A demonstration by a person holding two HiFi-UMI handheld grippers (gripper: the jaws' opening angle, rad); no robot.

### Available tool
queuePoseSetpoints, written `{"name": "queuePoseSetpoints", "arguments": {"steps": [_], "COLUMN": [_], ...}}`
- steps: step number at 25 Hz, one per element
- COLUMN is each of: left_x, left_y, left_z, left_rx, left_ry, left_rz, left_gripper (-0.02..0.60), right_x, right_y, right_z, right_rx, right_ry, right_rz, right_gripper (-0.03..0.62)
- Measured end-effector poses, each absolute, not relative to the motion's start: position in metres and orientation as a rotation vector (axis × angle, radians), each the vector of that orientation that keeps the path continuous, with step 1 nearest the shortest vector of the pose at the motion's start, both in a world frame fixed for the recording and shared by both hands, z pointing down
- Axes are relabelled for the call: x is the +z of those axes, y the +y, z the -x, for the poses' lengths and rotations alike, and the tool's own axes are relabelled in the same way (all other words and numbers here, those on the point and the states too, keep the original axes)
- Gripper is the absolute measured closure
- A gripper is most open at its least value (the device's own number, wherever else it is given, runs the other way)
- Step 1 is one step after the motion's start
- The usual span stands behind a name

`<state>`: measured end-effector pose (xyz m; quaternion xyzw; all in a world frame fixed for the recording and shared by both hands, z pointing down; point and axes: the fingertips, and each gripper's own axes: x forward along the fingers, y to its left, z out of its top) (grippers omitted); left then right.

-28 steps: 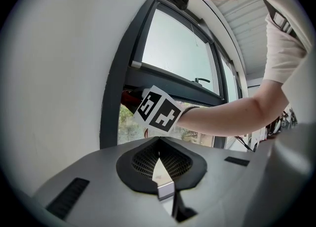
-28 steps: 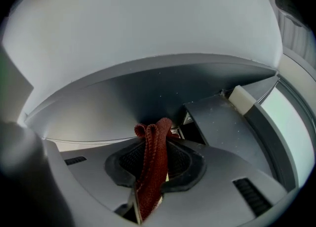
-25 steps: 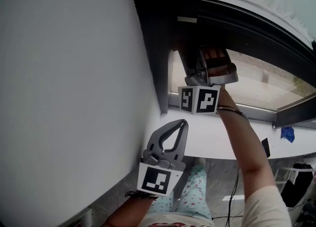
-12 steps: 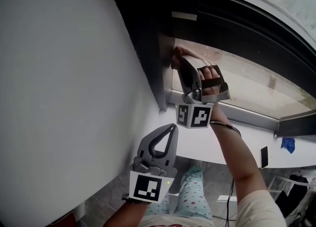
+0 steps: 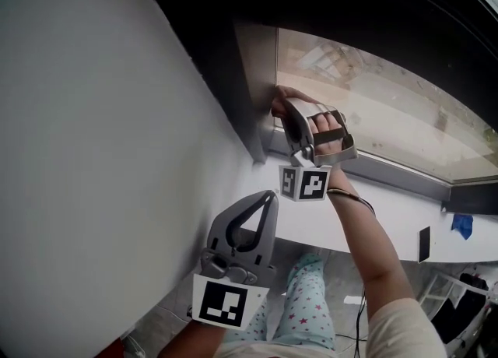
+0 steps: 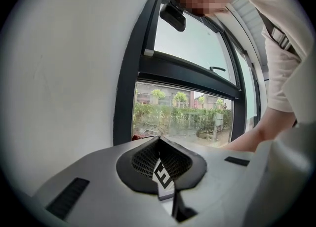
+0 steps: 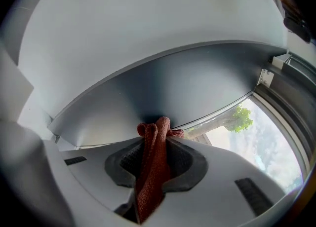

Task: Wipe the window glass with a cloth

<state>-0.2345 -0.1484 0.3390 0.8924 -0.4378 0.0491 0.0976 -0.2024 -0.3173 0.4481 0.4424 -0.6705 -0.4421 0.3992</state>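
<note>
My right gripper (image 5: 283, 105) is shut on a red cloth (image 7: 152, 164), whose bunched end sticks out past the jaw tips. In the head view it presses at the lower left corner of the window glass (image 5: 373, 103), right beside the dark frame post (image 5: 253, 92). The right gripper view shows the cloth end against the grey frame, with the glass (image 7: 261, 142) to its right. My left gripper (image 5: 268, 196) hangs lower, shut and empty, away from the pane. Its own view looks over its closed jaws (image 6: 159, 140) at the glass (image 6: 182, 117) and the greenery outside.
A white wall (image 5: 93, 115) fills the left. A white sill (image 5: 389, 212) runs under the window, with a blue object (image 5: 462, 226) and a dark flat object (image 5: 424, 243) near its right end. A dark crossbar (image 6: 187, 75) splits the window.
The right gripper with the cloth has come down from the dark upper frame to the lower left corner of the pane. The left gripper has stayed low and shut.
</note>
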Motion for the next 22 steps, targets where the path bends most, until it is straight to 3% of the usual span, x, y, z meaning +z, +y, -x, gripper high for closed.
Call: {"name": "queuePoseSetpoints", "arguments": {"steps": [22], "left_x": [0.375], "left_y": [-0.164], "left_z": [0.227], "left_rx": [0.173], "left_ry": [-1.359], "left_rz": [-2.552], "left_gripper": [0.560], "right_x": [0.614], "right_y": [-0.315], "right_z": [0.200], "right_rx": [-0.984], "right_ry": [-1.713], "right_rz": [-0.917], "right_gripper": [0.502]}}
